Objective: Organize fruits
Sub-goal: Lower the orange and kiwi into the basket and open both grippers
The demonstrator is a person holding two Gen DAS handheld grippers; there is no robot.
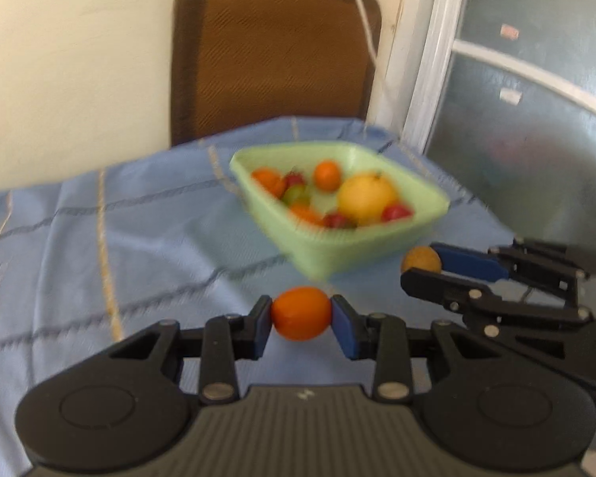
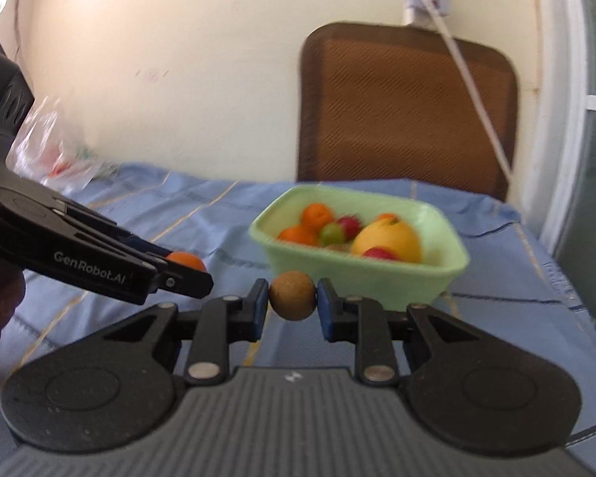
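Left wrist view: left gripper (image 1: 302,314) clamped on a small smooth orange fruit (image 1: 301,312), held above the blue checked tablecloth (image 1: 99,238), short of the pale green plastic basket (image 1: 337,254) already holding mixed fruit. Best carried over the rim, lowered, then released gently. Right wrist view: right gripper (image 2: 292,298) clamped on a round rough brown fruit (image 2: 292,295), likewise near the basket. Legible on the neighbouring gripper: "GenRobot.AI".

Open cloth (image 1: 119,238) left of fruit-filled basin (image 1: 377,250).
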